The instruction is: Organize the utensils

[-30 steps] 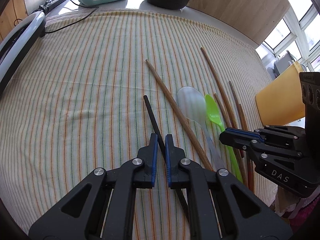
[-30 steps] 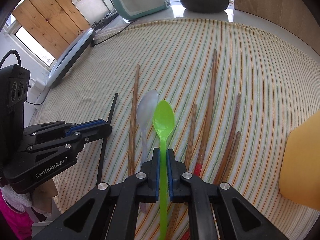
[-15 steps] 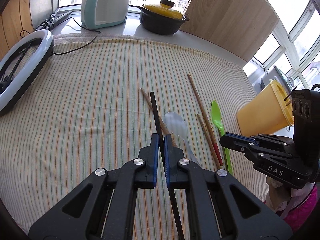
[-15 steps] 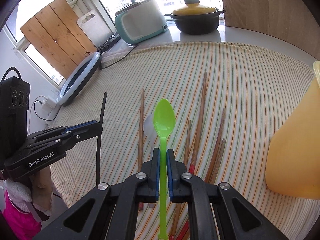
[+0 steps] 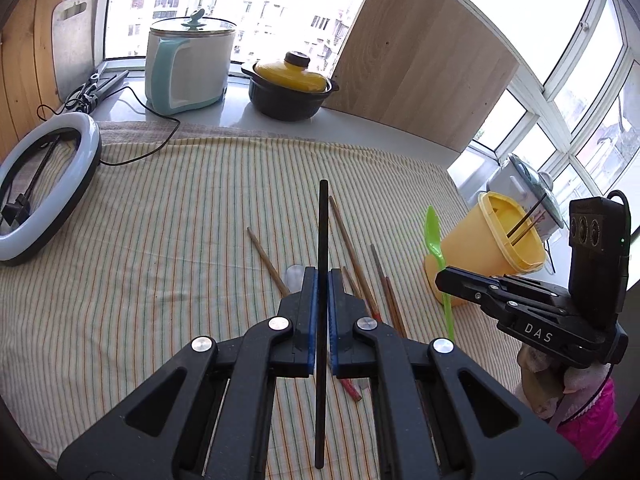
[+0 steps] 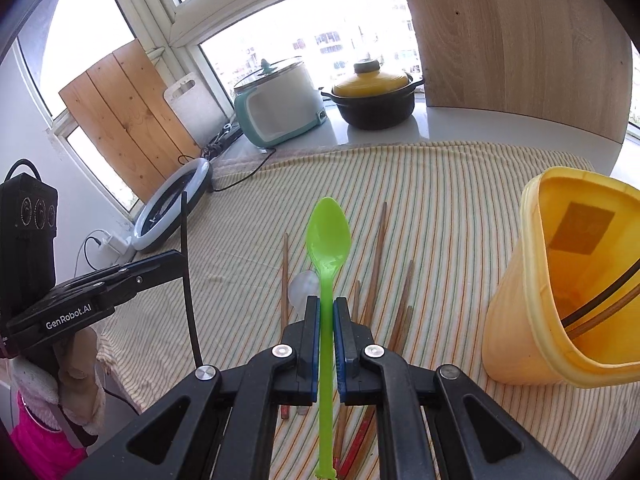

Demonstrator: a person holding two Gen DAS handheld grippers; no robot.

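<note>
My left gripper (image 5: 322, 276) is shut on a black chopstick (image 5: 323, 232), held up off the striped cloth and pointing away. My right gripper (image 6: 327, 306) is shut on the handle of a green plastic spoon (image 6: 328, 236), also lifted, bowl forward. The spoon (image 5: 434, 236) and right gripper (image 5: 442, 278) show at the right of the left wrist view. A yellow cup (image 6: 560, 280) stands tilted at the right with two chopsticks inside. Several brown chopsticks (image 6: 378, 256) and a clear spoon (image 6: 304, 286) lie on the cloth below the grippers.
At the back stand a teal-and-white cooker (image 5: 188, 68) and a black pot with a yellow lid (image 5: 290, 88). A ring light (image 5: 44, 184) lies on the cloth at the left with its cable. A wooden panel (image 6: 520, 40) rises behind at the right.
Both grippers have risen off the cloth, one carrying the black chopstick, the other the green spoon, and tipped up so the window, pots and yellow cup's mouth came into view.
</note>
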